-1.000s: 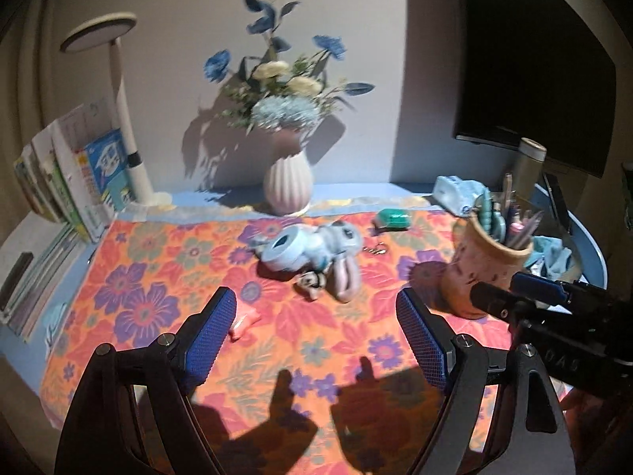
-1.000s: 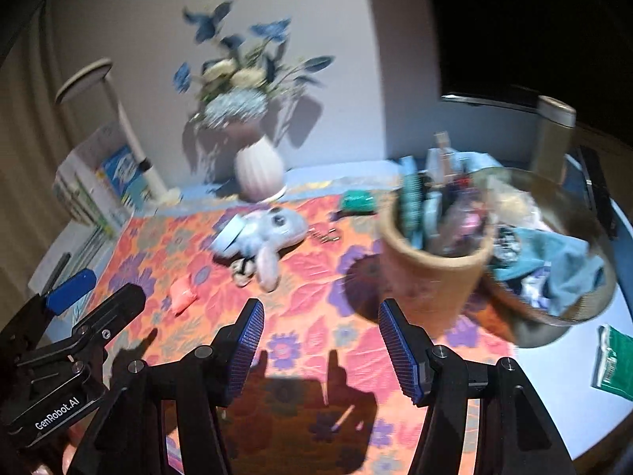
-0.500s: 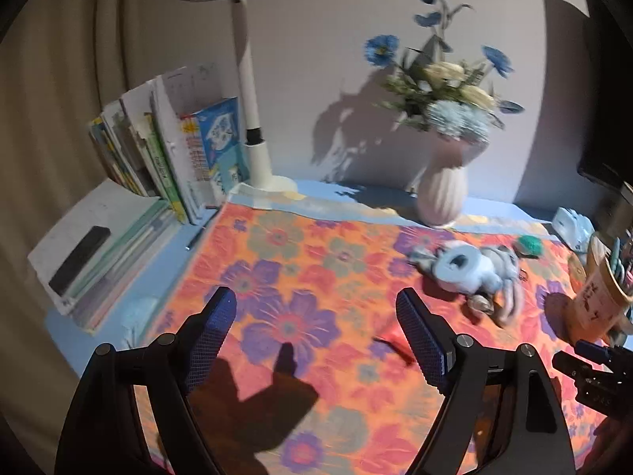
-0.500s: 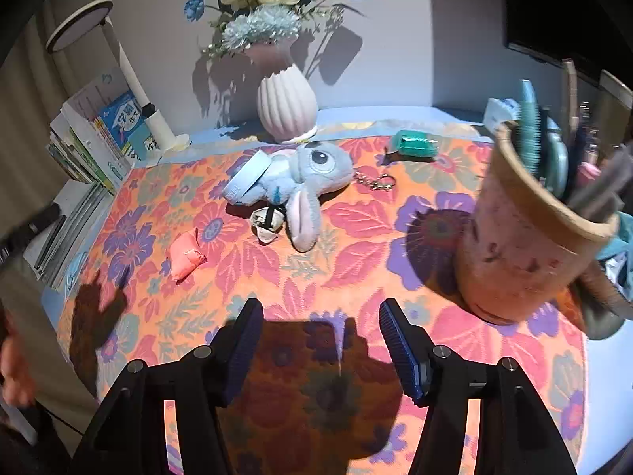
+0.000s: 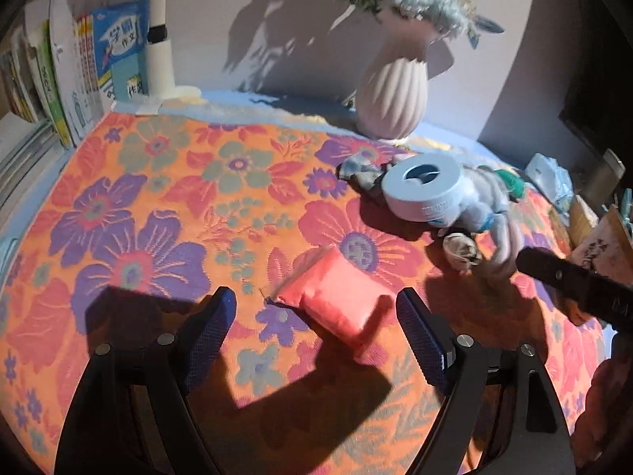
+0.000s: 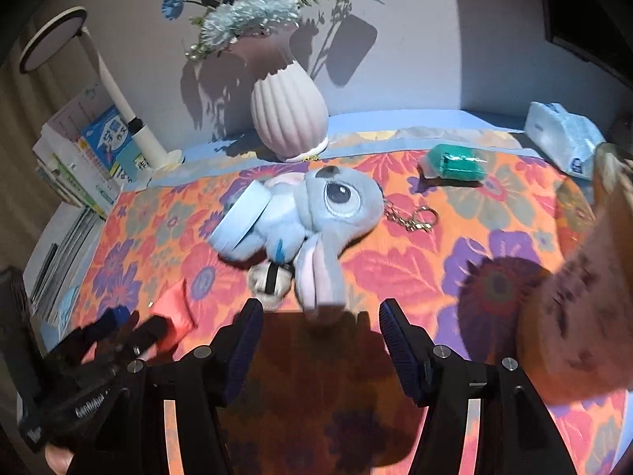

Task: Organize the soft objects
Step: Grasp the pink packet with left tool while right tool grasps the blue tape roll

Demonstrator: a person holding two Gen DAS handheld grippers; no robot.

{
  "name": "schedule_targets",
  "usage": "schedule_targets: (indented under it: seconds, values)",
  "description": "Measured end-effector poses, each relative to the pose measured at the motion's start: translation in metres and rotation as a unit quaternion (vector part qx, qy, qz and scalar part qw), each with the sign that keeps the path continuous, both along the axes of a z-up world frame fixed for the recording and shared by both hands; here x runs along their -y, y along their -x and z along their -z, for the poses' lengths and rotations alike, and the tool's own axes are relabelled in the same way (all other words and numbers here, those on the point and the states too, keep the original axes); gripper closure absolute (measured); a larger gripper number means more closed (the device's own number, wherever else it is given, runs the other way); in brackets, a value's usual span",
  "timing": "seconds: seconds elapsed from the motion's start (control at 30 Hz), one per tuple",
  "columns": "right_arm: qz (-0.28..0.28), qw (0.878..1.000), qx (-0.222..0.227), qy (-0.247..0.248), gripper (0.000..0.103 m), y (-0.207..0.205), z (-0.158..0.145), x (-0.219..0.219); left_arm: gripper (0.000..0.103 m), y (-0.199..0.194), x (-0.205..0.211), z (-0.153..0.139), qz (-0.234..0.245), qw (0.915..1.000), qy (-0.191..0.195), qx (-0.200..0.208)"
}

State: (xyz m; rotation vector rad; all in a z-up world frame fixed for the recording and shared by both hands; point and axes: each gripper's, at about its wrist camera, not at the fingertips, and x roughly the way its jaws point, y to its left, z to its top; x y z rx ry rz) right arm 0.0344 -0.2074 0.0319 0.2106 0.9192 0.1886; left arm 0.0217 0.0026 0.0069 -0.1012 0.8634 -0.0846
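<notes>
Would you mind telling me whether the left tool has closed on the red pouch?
No, the left tool stands open, its pads clear of the red pouch.

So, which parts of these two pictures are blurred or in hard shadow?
Left wrist view: hard light; the left gripper throws a dark, sharp shadow on the floral cloth; the red pouch is clear. Right wrist view: the brown cup at the right edge is smeared; the plush toy is fairly sharp.

The floral cloth [image 5: 166, 206] on the bench looks woven and matt. The red pouch [image 5: 336, 297] is smooth, slightly shiny. The blue toy [image 6: 316, 213] is soft plush with a metal keychain [image 6: 411, 217]. The vase [image 6: 289, 114] looks ribbed, matt ceramic.
</notes>
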Motion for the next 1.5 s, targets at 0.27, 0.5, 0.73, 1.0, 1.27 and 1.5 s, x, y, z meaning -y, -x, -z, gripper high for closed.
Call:
schedule_targets:
  seconds: [0.27, 0.5, 0.73, 1.0, 1.27, 1.5]
  values:
    - [0.011, 1.0, -0.002, -0.01, 0.066, -0.031, 0.02, -0.007, 0.02, -0.008, 0.003, 0.008, -0.008, 0.9998, -0.013, -0.011]
    - [0.012, 0.999, 0.03, 0.01, 0.087, -0.019, 0.015, -0.013, 0.025, -0.009, 0.009, 0.009, 0.001, 0.9993, -0.037, -0.005]
    - [0.0, 0.996, 0.069, 0.06, 0.088, 0.006, -0.005, -0.027, 0.027, -0.008, 0.007, 0.008, -0.001, 0.9997, -0.026, -0.002]
    - [-0.018, 0.994, 0.071, 0.08, 0.088, 0.037, -0.012, -0.038, 0.027, -0.009, 0.006, 0.008, 0.0, 0.9998, -0.022, -0.005]
    - [-0.028, 0.993, 0.081, 0.087, 0.088, 0.05, -0.02, -0.045, 0.027, -0.009, 0.006, 0.009, -0.001, 0.9997, -0.024, -0.006]
    - [-0.03, 0.993, 0.079, 0.085, 0.088, 0.055, -0.021, -0.046, 0.027, -0.009, 0.008, 0.01, -0.002, 0.9995, -0.03, -0.009]
